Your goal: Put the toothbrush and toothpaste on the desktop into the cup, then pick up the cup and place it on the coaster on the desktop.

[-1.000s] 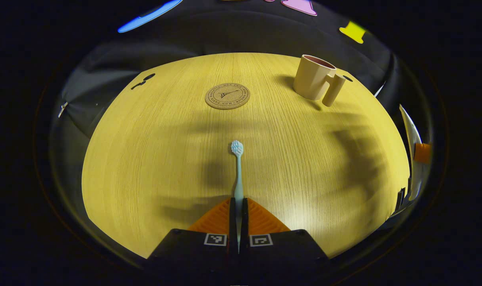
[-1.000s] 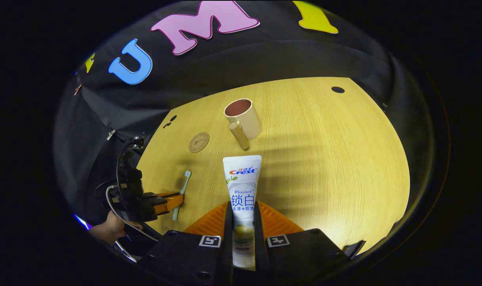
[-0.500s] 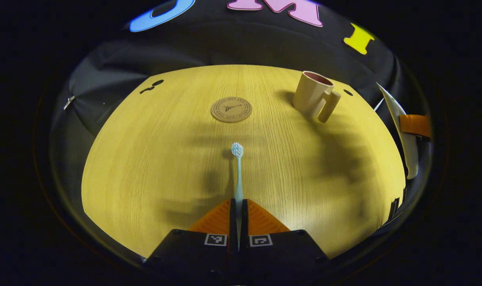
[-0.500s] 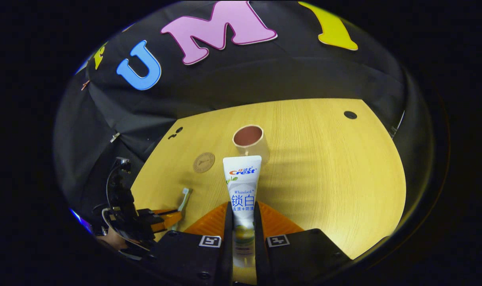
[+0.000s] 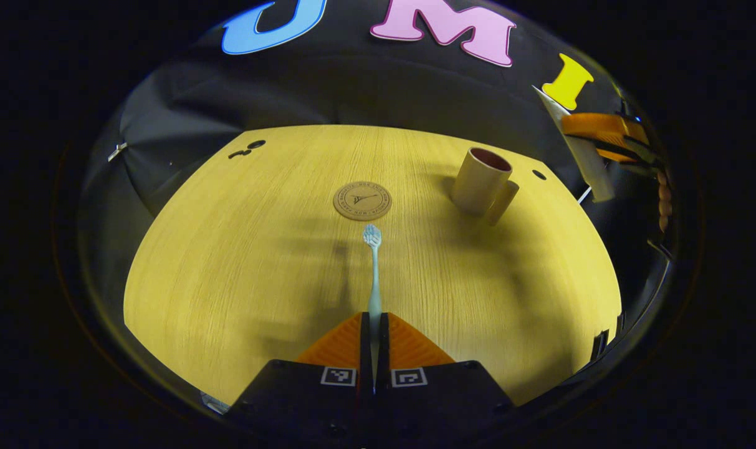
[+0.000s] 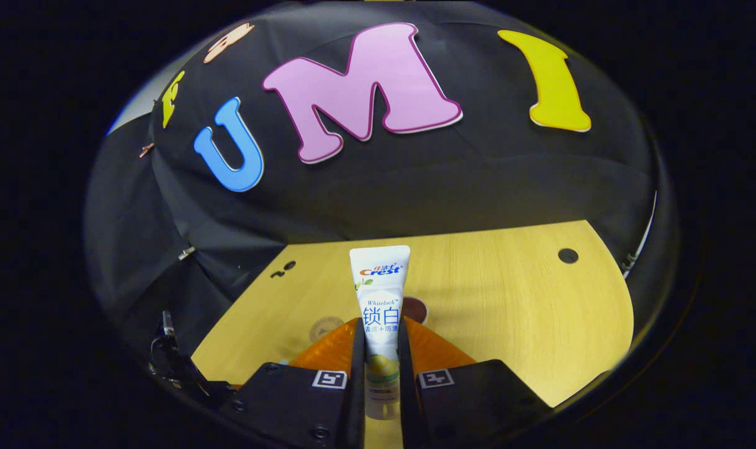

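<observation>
In the left gripper view we see the desk (image 5: 228, 280) with its far edge against the black cloth wall (image 5: 353, 93). Two small holes (image 5: 248, 148) sit at the far left corner and one hole (image 5: 539, 174) near the far right edge. The desk's left half and near part are bare wood.

Our left gripper (image 5: 374, 324) has its jaws closed to a narrow slit on the toothbrush (image 5: 373, 268); both fingers press the handle. The toothbrush's long axis runs straight ahead along the fingers, bristle head pointing toward the far edge. Its head ends just short of the coaster (image 5: 363, 201), a flat round disc lying near the desk's middle, nothing on it.

Right of the coaster, well apart, stands the cup (image 5: 479, 181), upright near the far right edge, handle turned toward the near right. We see nothing inside it.

At the right rim of this view the right gripper (image 5: 602, 134) holds the toothpaste (image 5: 580, 156) off the desk, high beside the cup.

In the right gripper view the right gripper (image 6: 381, 349) has its jaws closed on the toothpaste (image 6: 379, 293), both fingers pressing its sides. The tube's long axis runs along the fingers, flat crimped end pointing forward, cap end between the fingers. The cup's (image 6: 416, 308) rim peeks out just right of the tube, and the coaster (image 6: 325, 327) to its left.
</observation>
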`<state>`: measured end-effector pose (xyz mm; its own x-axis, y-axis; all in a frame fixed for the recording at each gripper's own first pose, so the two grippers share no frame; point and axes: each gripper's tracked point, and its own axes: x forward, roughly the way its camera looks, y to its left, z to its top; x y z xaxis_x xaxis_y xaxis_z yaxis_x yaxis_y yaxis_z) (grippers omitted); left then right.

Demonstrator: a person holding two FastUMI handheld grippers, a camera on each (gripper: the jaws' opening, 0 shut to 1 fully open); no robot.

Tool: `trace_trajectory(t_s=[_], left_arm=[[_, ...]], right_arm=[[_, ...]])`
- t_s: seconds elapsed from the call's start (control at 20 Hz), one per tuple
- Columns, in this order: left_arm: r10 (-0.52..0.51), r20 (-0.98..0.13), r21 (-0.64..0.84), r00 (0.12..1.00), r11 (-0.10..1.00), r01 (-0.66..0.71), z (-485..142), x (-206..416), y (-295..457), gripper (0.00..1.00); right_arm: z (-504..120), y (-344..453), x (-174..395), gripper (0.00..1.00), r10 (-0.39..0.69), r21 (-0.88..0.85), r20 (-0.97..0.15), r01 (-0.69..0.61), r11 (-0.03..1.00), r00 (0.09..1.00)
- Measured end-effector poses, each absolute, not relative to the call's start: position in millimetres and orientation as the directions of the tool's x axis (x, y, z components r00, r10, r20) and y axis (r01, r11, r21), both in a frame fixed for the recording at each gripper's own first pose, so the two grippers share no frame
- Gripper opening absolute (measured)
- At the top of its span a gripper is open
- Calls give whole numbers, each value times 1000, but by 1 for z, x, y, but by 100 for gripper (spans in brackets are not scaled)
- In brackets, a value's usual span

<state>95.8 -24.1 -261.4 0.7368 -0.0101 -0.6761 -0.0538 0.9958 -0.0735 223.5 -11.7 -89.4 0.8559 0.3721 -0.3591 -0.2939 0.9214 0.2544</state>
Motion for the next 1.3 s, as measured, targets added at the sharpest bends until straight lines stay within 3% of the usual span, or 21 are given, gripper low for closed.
trace_trajectory(t_s=[0.45,0.75,0.9,1.3], left_arm=[[21,-524,-99,851,991,-85,-220,116,-33,6],[53,-474,-53,879,995,-89,-200,133,-39,6],[18,-439,-27,898,999,-34,-181,143,-58,6],[-14,-332,-109,943,994,-23,-124,163,-84,6]], right_arm=[[-73,17,291,27,364,147,-88,-349,925,927],[-100,30,313,26,364,65,-51,-361,930,930],[-106,24,329,27,341,53,-31,-339,939,940],[-146,24,347,27,331,76,-79,-325,943,940]])
